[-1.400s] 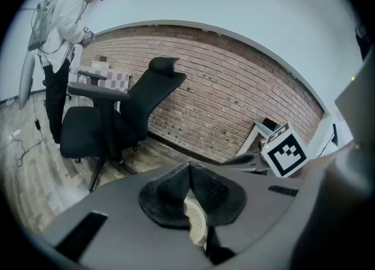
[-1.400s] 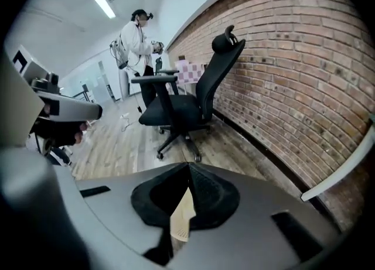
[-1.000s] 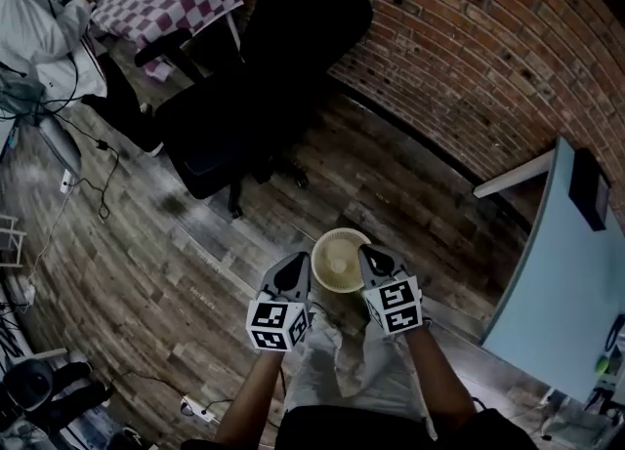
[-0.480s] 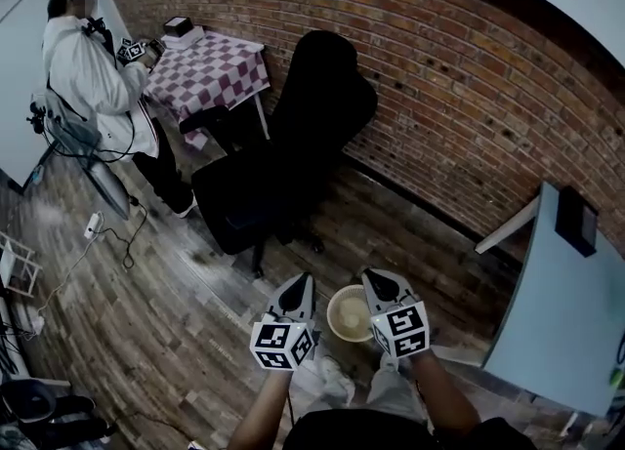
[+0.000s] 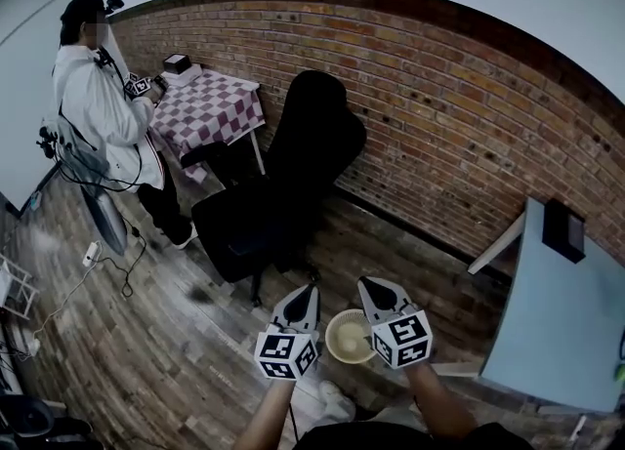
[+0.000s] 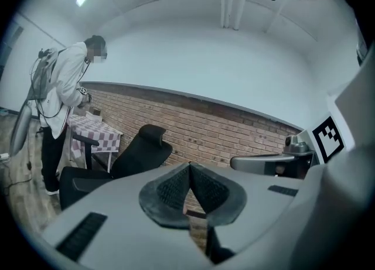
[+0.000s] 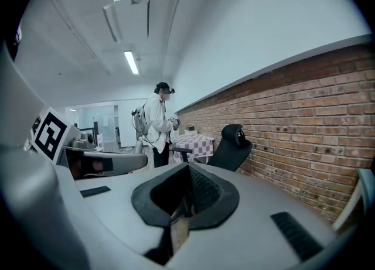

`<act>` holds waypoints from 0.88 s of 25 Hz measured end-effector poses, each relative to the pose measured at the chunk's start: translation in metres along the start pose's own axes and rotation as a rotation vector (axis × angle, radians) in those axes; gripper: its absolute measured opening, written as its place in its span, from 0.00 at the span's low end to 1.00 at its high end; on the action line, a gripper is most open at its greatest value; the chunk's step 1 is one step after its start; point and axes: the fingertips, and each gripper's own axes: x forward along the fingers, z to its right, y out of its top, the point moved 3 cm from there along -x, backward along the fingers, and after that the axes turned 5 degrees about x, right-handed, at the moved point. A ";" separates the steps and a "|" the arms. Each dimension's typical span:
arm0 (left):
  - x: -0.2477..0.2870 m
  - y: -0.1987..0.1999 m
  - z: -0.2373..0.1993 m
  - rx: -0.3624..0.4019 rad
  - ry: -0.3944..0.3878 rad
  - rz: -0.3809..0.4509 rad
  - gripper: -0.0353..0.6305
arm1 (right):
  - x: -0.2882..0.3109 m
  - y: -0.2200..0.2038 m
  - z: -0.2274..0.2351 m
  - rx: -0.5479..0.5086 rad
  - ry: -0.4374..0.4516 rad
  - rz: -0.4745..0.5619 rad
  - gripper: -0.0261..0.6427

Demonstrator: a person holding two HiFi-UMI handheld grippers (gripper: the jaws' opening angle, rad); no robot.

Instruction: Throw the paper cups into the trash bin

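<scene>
Probably light and easily crushed, the paper cup (image 5: 350,337) hangs above the wooden floor (image 5: 166,341), its stiffer rim pinched by the clenched right tool (image 5: 376,292). The left tool (image 5: 302,299) is clenched empty, just beside it.

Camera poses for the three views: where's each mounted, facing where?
Head view: on the wearer's head, facing steeply down at the brick wall; shows forearms, left gripper, right gripper, paper cup.
Left gripper view: on left gripper, along its shut jaws toward the office chair; right gripper at right.
Right gripper view: on right gripper, along jaws shut on the cup; left gripper at left.
Shared: both gripper views show chair and bystander.
</scene>
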 end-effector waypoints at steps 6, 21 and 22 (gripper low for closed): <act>0.000 0.016 0.026 0.039 -0.023 0.025 0.06 | -0.024 0.020 -0.002 0.019 0.043 0.075 0.04; -0.028 0.034 0.126 0.106 -0.028 0.088 0.06 | -0.122 0.023 0.009 -0.004 0.056 0.141 0.04; -0.031 0.033 0.133 0.108 -0.028 0.091 0.06 | -0.130 0.022 0.009 -0.003 0.060 0.144 0.04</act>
